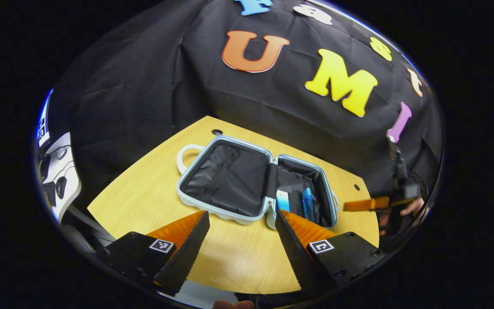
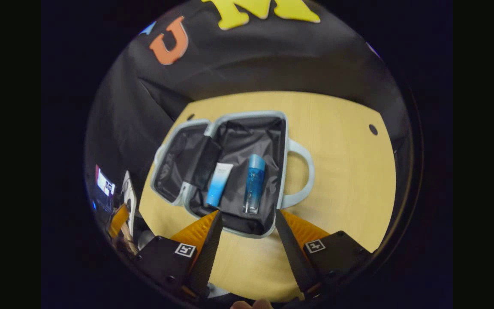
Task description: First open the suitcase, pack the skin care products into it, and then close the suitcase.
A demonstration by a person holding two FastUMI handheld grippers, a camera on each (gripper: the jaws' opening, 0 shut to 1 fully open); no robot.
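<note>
Wooden table [image 2: 341, 171] carries pale-blue suitcase [image 2: 290, 171], open flat, black-lined halves side by side. Blue bottle [image 2: 254, 183] and white-blue tube [image 2: 219, 184] lie parallel in handle-side half, long axes toward me; labels unreadable. My left gripper [image 1: 242, 225] and right gripper [image 2: 247, 225] both spread apart, empty, near suitcase edge.

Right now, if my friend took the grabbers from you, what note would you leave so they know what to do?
Left gripper: open, holding nothing, above the table in front of the suitcase.
Right gripper: open, holding nothing, at the suitcase's near edge.
Suitcase: lying open flat on the table.
Inside one half: a white-and-blue tube and a blue bottle, side by side.
Done: suitcase opened, those two products packed.
Left: close the suitcase.
</note>
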